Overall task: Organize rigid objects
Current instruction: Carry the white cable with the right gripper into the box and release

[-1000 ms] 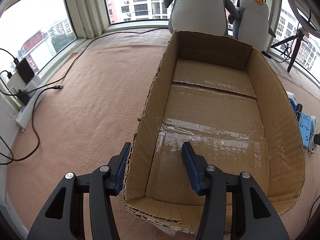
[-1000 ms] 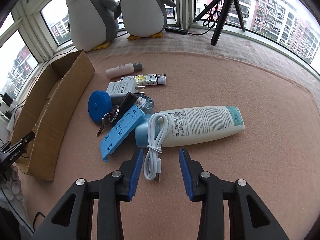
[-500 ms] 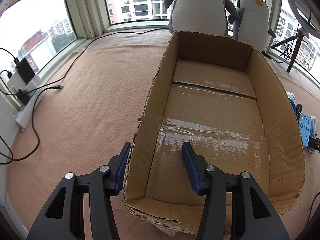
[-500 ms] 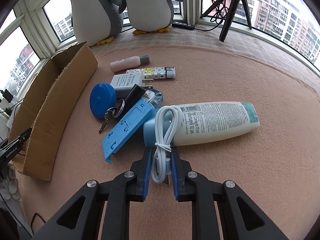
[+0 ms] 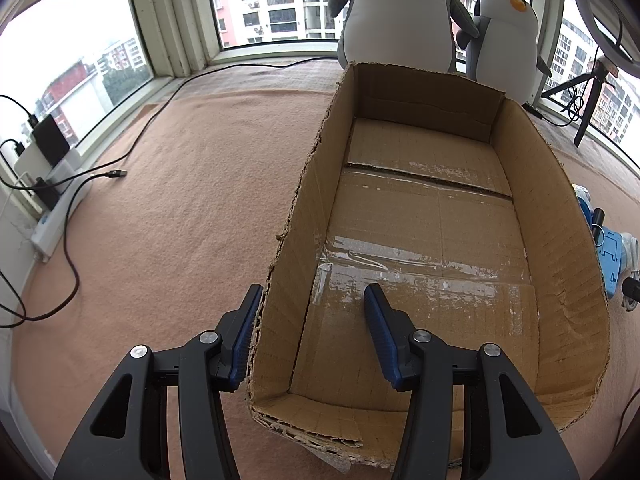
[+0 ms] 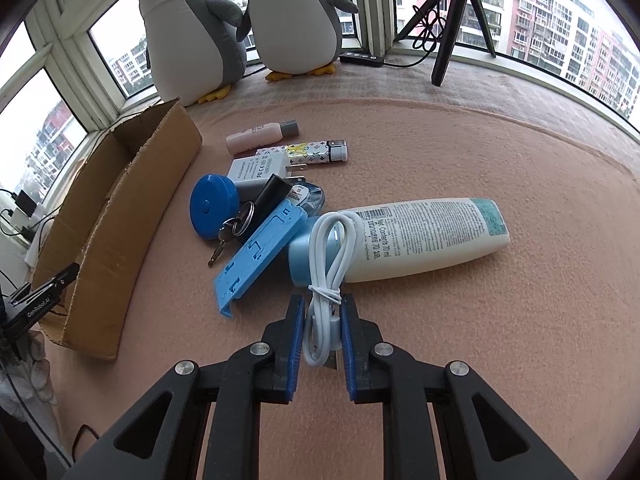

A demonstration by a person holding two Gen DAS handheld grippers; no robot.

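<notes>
Right gripper [image 6: 322, 330]: jaws, wide apart a second ago, are now drawn in narrow on the near end of the coiled white USB cable [image 6: 330, 276]. Both blue pads are seen against the bundle by its plug. The cable's far loop is draped over the pale blue cap of the cream lotion bottle [image 6: 424, 240], which lies flat on the pink carpet.

Grasp is judged made; lift is not yet evident.

Just left of the cable lies the blue plastic phone stand [image 6: 260, 256], propped on the pile. Beyond it are noted the round blue tape measure [image 6: 212, 206], the keys on a ring [image 6: 230, 232] and the white wall charger [image 6: 256, 170].

Left gripper [image 5: 312, 320]: unchanged, jaws wide, straddling the near left wall of the open brown cardboard box [image 5: 292, 264], nothing clamped. The box interior is seen empty, so no item has been stowed. Transfer of the cable to the box is judged the next step; the draped loop may drag the bottle.
</notes>
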